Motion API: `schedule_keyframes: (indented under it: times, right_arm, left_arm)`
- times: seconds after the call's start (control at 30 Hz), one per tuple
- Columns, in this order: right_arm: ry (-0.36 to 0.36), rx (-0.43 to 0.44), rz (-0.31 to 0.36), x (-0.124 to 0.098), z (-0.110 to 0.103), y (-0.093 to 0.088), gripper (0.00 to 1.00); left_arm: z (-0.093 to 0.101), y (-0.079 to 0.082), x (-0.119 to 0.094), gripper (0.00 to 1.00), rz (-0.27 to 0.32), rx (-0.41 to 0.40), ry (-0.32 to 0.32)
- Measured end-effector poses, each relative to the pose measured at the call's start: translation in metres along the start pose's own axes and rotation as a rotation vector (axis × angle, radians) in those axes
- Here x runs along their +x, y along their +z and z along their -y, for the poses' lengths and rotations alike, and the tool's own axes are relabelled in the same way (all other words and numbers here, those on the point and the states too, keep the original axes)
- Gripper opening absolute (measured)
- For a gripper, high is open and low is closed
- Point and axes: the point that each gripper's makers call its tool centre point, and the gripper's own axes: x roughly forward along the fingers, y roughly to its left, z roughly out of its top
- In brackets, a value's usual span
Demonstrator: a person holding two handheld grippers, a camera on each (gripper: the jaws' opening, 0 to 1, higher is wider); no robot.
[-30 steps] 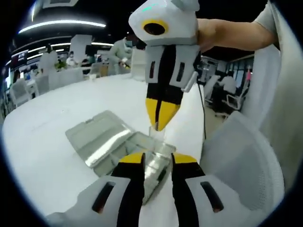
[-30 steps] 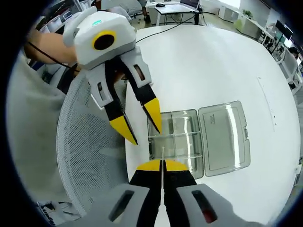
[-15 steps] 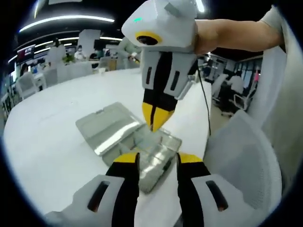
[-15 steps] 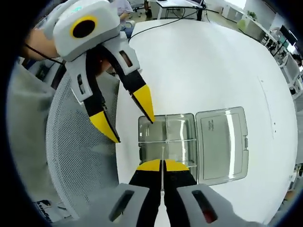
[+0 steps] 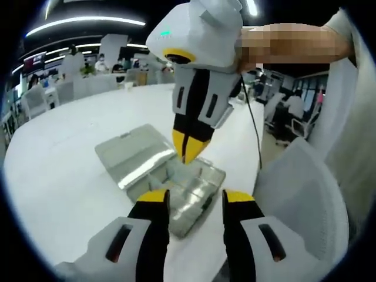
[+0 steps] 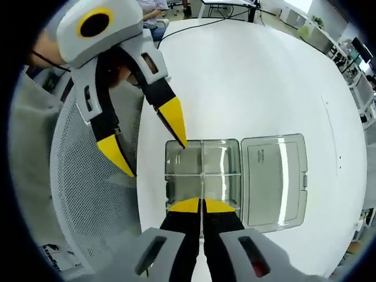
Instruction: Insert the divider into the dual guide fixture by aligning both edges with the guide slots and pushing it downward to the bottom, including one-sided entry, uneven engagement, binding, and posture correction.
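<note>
Standing thin, clear divider (image 6: 202, 176), edge-on, upright

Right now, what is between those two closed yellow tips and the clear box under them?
In the right gripper view, the right gripper fingers pinch a thin clear divider. It runs from them down into the open clear box.

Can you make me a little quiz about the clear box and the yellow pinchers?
1. True or false: the lid of the clear box lies open on the white table.
2. What does the right gripper pinch? A) a spoon B) a thin clear divider C) a cable
3. Fill in: the left gripper has its jaws spread ____.

Key: 1 true; 2 B; 3 open.
</note>
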Motion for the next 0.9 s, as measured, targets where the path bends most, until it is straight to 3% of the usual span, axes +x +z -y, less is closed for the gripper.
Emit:
schedule_keyframes:
  times: [0.9]
  right_arm:
    - [0.003,-0.022,-0.019,0.0097,-0.0013,0.0013,0.00]
  left_arm:
    - [-0.0046,-0.0092,-0.0017,0.39,-0.004,-0.033,0.022]
